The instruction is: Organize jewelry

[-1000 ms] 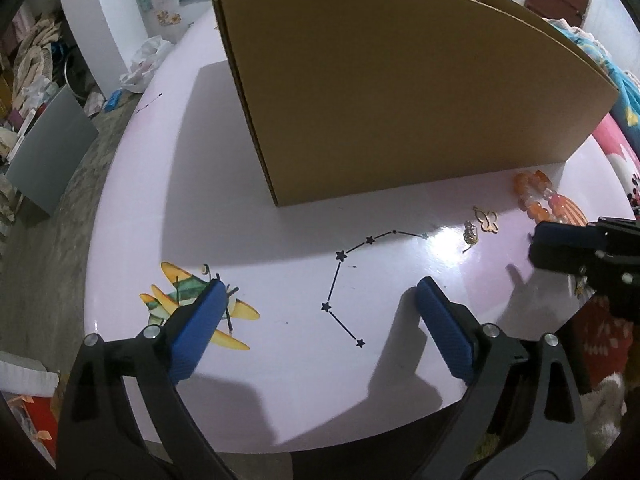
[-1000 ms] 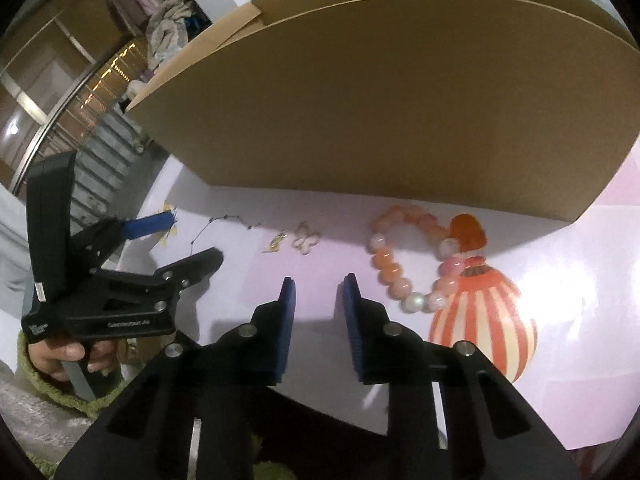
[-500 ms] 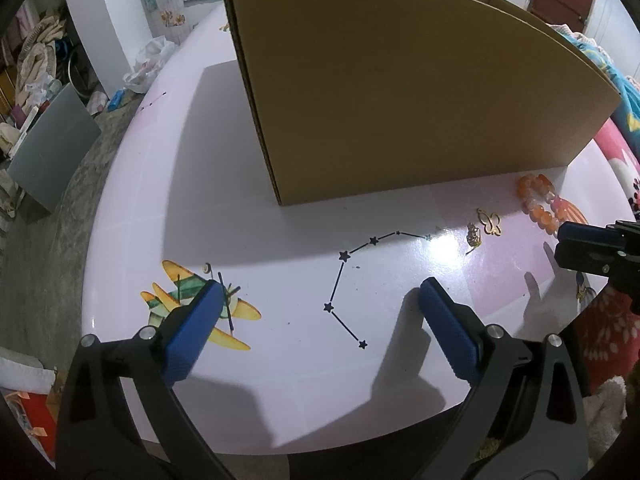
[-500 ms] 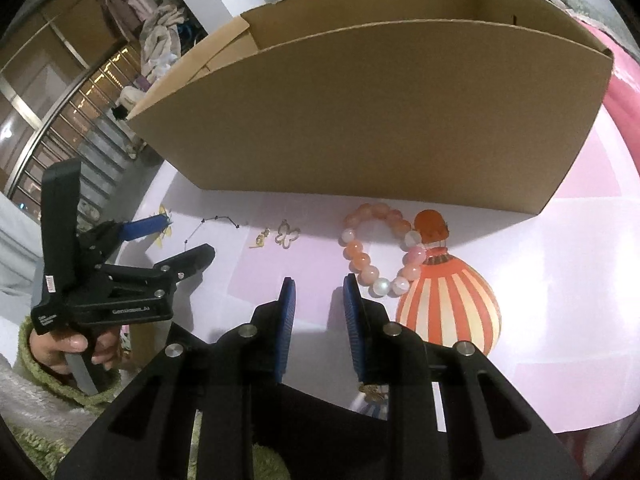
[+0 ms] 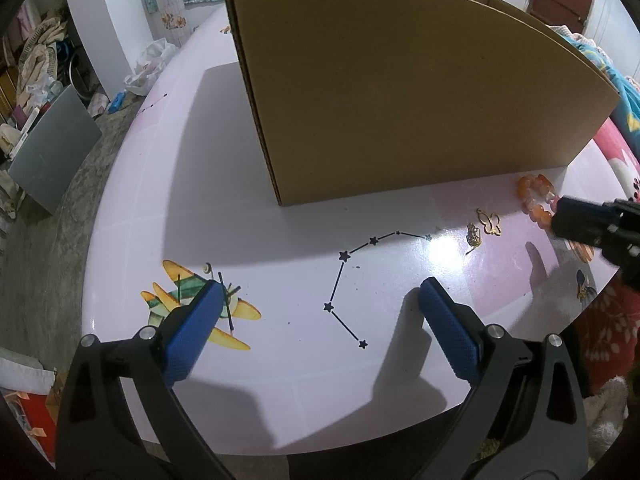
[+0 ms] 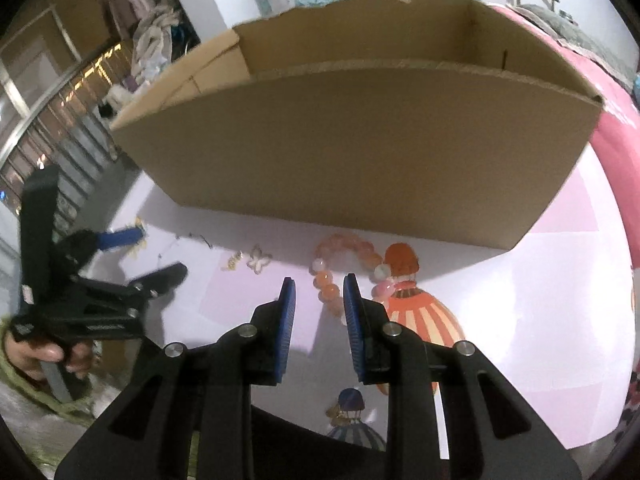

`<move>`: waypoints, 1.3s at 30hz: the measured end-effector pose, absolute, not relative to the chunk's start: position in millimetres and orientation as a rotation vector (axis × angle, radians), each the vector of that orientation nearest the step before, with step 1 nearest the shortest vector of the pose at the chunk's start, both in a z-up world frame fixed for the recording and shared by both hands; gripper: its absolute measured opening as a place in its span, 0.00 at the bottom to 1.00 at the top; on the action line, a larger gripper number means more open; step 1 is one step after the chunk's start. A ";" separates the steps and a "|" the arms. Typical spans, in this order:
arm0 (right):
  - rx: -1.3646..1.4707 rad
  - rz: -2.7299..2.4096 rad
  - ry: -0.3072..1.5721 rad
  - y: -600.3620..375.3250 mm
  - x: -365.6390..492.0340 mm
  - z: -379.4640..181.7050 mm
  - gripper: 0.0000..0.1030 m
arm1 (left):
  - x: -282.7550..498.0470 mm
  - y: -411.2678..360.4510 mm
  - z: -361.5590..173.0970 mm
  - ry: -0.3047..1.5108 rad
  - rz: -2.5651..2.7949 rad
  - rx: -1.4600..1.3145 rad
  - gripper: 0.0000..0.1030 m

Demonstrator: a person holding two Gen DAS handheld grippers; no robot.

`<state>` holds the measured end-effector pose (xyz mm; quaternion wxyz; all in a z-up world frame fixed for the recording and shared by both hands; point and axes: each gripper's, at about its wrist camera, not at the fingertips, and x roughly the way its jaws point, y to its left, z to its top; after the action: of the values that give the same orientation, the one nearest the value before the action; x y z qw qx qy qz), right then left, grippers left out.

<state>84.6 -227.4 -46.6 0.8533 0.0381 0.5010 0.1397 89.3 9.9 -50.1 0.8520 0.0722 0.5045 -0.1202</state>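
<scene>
The bead bracelet (image 6: 345, 268) is lying flat on the table (image 6: 540, 320) just ahead of my right claw (image 6: 319, 294), whose empty jaws are standing narrowly apart, while my left claw (image 5: 320, 304) is gaping wide, well off to the side.

Dim fisheye views; glare on table (image 5: 444, 252), blurred edges.

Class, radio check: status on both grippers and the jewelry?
Left gripper open, empty. Right gripper open, lined up on bead bracelet. Butterfly charm loose on table. Cardboard box behind, path unobstructed.
</scene>
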 end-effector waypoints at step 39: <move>-0.058 0.387 0.980 -183.4 90.9 -45.0 0.30 | 91.4 8.3 -48.4 1.056 -0.248 0.150 0.93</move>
<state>90.9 -183.4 -45.0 0.8641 -0.0278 0.4675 0.1845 91.4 8.3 -48.4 0.8538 0.0714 0.5019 -0.1179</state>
